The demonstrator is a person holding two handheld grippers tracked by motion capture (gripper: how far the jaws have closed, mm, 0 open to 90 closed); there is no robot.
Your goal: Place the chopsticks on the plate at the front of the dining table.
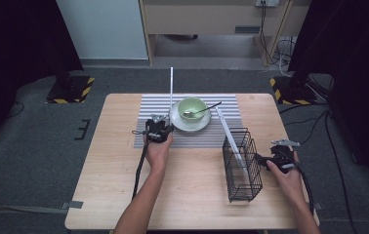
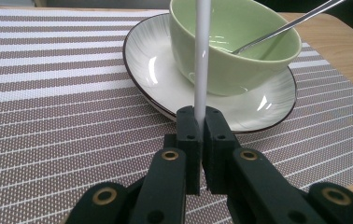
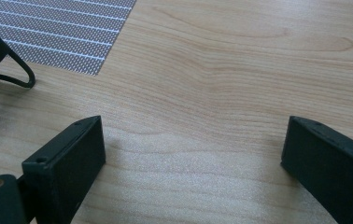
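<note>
Your left claw [image 2: 201, 122] is clamped on a thin white rod [image 2: 202, 56], with the two black pads pressed against it from either side. In the left gripper view the rod rises straight out of the pads and crosses in front of the pale green bowl [image 2: 240, 42]. In the high view the same rod [image 1: 171, 90] stands upright from your left claw [image 1: 162, 127], which sits over the striped mat [image 1: 148, 122] just left of the plate. The bowl rests on a white plate with a dark rim [image 2: 151, 70], and a metal spoon [image 2: 286, 25] leans inside the bowl with its handle sticking out over the bowl's far edge. Whether the rod touches the plate or bowl cannot be told.

Your right claw [image 3: 193, 154] stands wide apart with nothing between its pads; bare wood of the bench [image 3: 240, 70] shows through the gap. In the high view it [image 1: 264, 161] sits low at the right side of the bench, just beside the right wall of the black wire basket [image 1: 243, 168]. A corner of that basket and a loop of its wire foot show at the upper left of the right gripper view, near the edge of the mat.

A second white rod [image 1: 230, 134] leans inside the basket, its upper end tilted out toward the plate.
</note>
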